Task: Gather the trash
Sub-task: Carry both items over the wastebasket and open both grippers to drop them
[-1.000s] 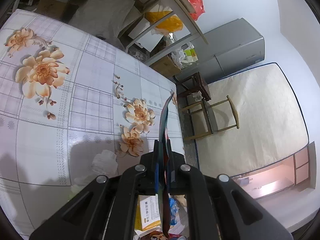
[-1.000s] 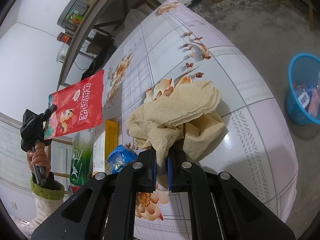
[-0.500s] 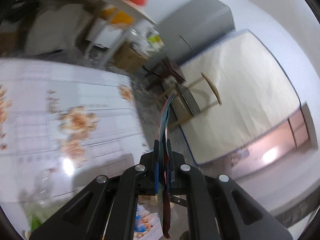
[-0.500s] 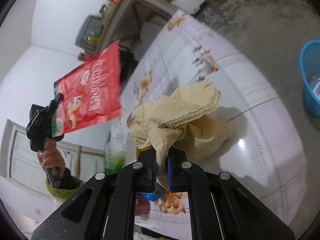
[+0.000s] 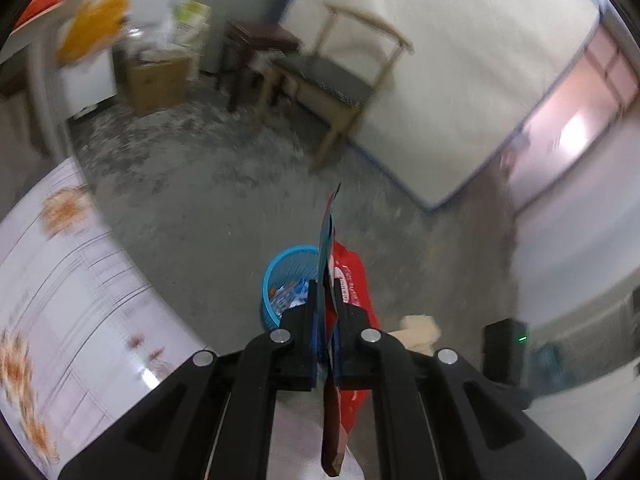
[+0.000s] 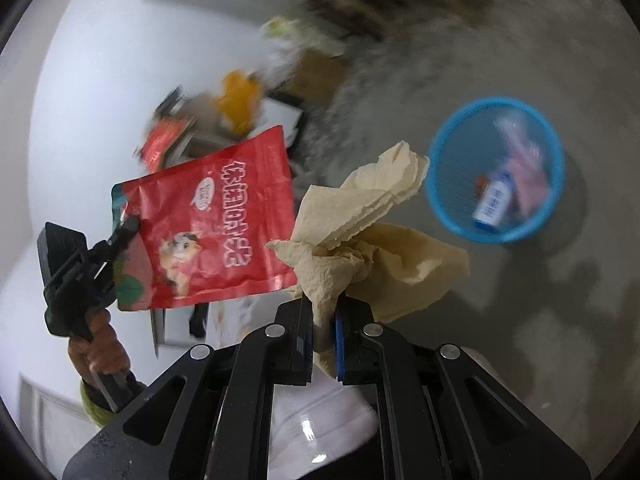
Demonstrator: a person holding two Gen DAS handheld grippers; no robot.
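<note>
My left gripper (image 5: 327, 296) is shut on a red snack bag (image 5: 349, 292), seen edge-on in the left wrist view and flat in the right wrist view (image 6: 204, 220), where the left gripper (image 6: 124, 228) pinches its corner. My right gripper (image 6: 323, 312) is shut on a wad of beige paper towels (image 6: 372, 232), held in the air. A blue trash basket (image 6: 444, 208) with some trash inside stands on the floor to the right of and beyond the towels. In the left wrist view the basket (image 5: 276, 276) sits just beyond the left fingertips.
The flowered table (image 5: 68, 292) edge is at lower left. A wooden chair (image 5: 340, 80), a dark stool (image 5: 256, 44), a cardboard box (image 5: 156, 76) and a leaning mattress (image 5: 460, 60) stand across the concrete floor. A black device (image 5: 504, 356) is at right.
Both grippers have swung off the table toward the floor, carrying the snack bag and the paper towels. The blue basket now lies ahead of both.
</note>
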